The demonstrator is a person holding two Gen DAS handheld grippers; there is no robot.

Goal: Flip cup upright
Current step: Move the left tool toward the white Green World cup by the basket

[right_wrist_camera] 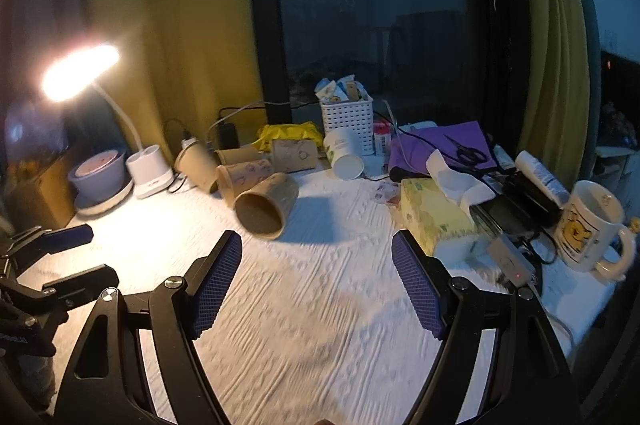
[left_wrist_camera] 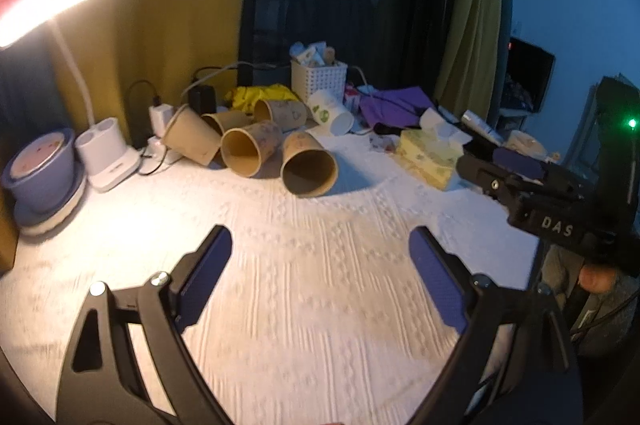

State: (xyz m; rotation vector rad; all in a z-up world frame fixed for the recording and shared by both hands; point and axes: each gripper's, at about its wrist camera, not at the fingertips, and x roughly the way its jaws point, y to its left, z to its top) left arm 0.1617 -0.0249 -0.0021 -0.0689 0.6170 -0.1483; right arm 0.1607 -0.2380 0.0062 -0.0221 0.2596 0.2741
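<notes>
Nearest cup (left_wrist_camera: pixel 309 165) on side (mouth forward); both grippers empty.

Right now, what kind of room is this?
Probably a bedroom or home desk by a window: a lit desk lamp, yellow curtains, a tissue box and toppled paper cups.

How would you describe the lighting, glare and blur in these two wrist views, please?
Left wrist view: the desk lamp blows out the upper left, and the nearest brown cup casts a shadow rightward. Right wrist view: the lamp flares less, but the tablecloth near the fingers is motion-smeared. Both bend straight edges, fisheye-style.
</notes>
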